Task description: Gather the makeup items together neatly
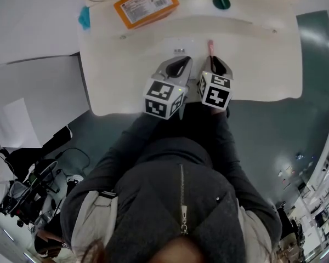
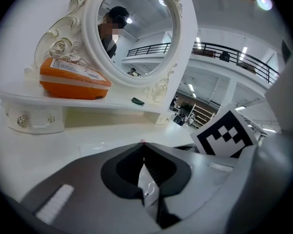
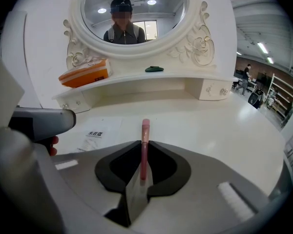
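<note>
Your right gripper is closed narrowly on a slim pink makeup stick. The stick runs lengthwise between the jaws and its far end pokes out past the tips, above the white vanity table. Your left gripper sits just to the left of it with its jaws brought together at the tips and nothing between them. Both point toward the far side of the table, where a raised shelf runs below the round mirror. On that shelf an orange box lies toward the left, closed, so its contents cannot be seen. A small dark green item lies further right, well apart from the box. A small drawer at the shelf's right end and another at its left end are both shut. A printed paper slip lies flat on the tabletop, near your grippers and left of the pink stick.
</note>
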`<move>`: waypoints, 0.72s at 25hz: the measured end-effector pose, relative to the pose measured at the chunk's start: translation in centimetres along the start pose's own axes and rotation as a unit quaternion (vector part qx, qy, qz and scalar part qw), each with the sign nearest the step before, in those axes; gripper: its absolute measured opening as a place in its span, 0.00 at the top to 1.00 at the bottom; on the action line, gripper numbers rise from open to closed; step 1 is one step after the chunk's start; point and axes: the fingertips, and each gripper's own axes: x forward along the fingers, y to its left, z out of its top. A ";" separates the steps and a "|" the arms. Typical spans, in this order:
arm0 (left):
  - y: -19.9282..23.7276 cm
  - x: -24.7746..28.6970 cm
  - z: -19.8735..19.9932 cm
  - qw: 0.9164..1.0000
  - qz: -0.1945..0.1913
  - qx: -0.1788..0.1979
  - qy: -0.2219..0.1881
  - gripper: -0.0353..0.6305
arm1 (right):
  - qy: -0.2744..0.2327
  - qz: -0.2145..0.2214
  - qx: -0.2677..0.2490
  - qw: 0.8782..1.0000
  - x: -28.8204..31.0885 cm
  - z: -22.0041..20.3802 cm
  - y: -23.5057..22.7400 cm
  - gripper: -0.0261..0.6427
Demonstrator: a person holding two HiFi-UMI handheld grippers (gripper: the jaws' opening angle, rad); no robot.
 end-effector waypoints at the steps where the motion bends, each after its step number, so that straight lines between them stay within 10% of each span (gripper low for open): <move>1: 0.0 0.0 0.0 1.000 0.000 0.000 0.001 0.93 | 0.001 0.000 0.000 1.000 0.0 0.0 0.0 0.89; 18: 0.3 0.0 -0.4 1.000 0.002 -0.001 0.003 0.93 | 0.012 0.002 -0.003 1.000 0.4 -0.5 0.2 0.88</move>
